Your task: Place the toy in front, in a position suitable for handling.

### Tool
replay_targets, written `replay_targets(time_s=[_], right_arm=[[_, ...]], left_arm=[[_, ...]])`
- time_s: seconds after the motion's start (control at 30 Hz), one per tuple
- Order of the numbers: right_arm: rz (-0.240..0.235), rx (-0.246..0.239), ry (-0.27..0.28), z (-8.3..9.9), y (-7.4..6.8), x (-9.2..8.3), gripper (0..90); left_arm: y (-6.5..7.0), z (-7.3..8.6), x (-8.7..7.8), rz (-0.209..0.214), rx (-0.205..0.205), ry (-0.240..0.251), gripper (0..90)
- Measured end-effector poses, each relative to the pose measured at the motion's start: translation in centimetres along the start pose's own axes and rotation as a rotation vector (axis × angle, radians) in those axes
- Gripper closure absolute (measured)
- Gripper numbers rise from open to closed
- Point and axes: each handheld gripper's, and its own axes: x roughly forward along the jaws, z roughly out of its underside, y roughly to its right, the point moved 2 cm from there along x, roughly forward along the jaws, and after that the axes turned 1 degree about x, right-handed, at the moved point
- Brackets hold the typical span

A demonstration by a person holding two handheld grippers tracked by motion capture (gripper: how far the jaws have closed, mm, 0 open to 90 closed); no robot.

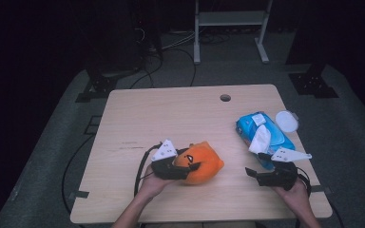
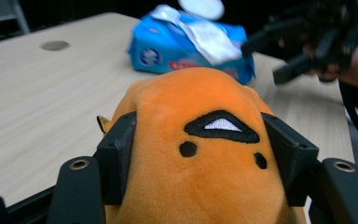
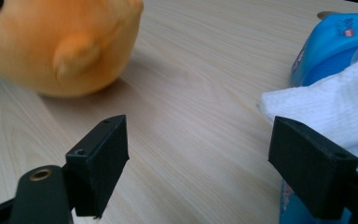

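An orange plush toy (image 1: 206, 161) with a black stitched face lies on the front left of the wooden table (image 1: 171, 114). My left gripper (image 1: 190, 167) is shut on it, and in the left gripper view both pads press into the sides of the plush toy (image 2: 191, 93). A blue wet-wipe pack (image 1: 266, 133) lies at the right with a white wipe (image 1: 261, 138) pulled out of it and its round white lid (image 1: 286, 121) flipped back. My right gripper (image 1: 253, 173) stands open just in front of the pack with nothing between its jaws (image 3: 198, 154). The white wipe (image 3: 335, 93) lies beside its right jaw.
A round cable hole (image 1: 225, 98) sits near the table's far edge. Beyond the table stand a white metal frame (image 1: 230, 19), black stand feet (image 1: 100, 85) and cables on the grey floor. Bare tabletop stretches across the middle and far left.
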Motion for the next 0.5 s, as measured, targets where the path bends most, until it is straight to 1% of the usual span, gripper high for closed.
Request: replay_targets(time_s=[0.03,0.07,0.1,0.13,0.17,0.2,0.23,0.3,0.33,0.4,0.43,0.47,0.5], right_arm=[[0.001,0.0,0.005,0.0,0.1,-0.1,18.6],[0.001,0.007,0.007,0.0,0.2,-0.1,18.6],[0.001,0.007,0.007,0.0,0.2,-0.1,18.6],[0.001,0.006,0.006,0.0,0.2,0.0,18.6],[0.004,0.0,0.003,0.0,0.2,0.0,18.6],[0.004,0.0,0.003,0.0,0.2,0.0,18.6],[0.01,-0.012,0.004,-0.2,0.0,-0.1,18.6],[0.015,-0.022,0.01,-0.4,-0.1,-0.2,18.9],[0.026,-0.025,0.035,-0.8,-0.1,-0.6,19.3],[0.03,-0.027,0.044,-1.0,0.0,-0.7,19.3],[0.043,-0.035,0.061,-1.6,0.1,-1.0,19.3],[0.043,-0.035,0.061,-1.6,0.1,-1.0,19.3],[0.057,-0.044,0.072,-2.0,0.3,-1.2,19.3]], left_arm=[[0.3,0.2,0.4,0.01,0.008,-0.014,35.6],[0.8,0.6,1.2,0.033,0.036,-0.046,34.8],[0.8,0.6,1.2,0.033,0.036,-0.046,33.7],[1.3,0.8,1.5,0.035,0.061,-0.035,32.5],[1.4,0.8,1.6,0.034,0.069,-0.042,29.5],[1.4,0.8,1.6,0.034,0.069,-0.042,26.6],[1.5,0.9,1.6,0.031,0.079,-0.053,24.8],[1.5,1.0,1.6,0.03,0.076,-0.057,23.5],[1.6,1.1,1.7,0.028,0.082,-0.059,20.7],[1.6,1.1,1.8,0.027,0.087,-0.062,18.9],[1.6,1.1,1.8,0.025,0.087,-0.066,17.7],[1.7,1.0,1.9,0.021,0.094,-0.069,17.7],[1.7,1.0,1.9,0.019,0.1,-0.071,16.5]])
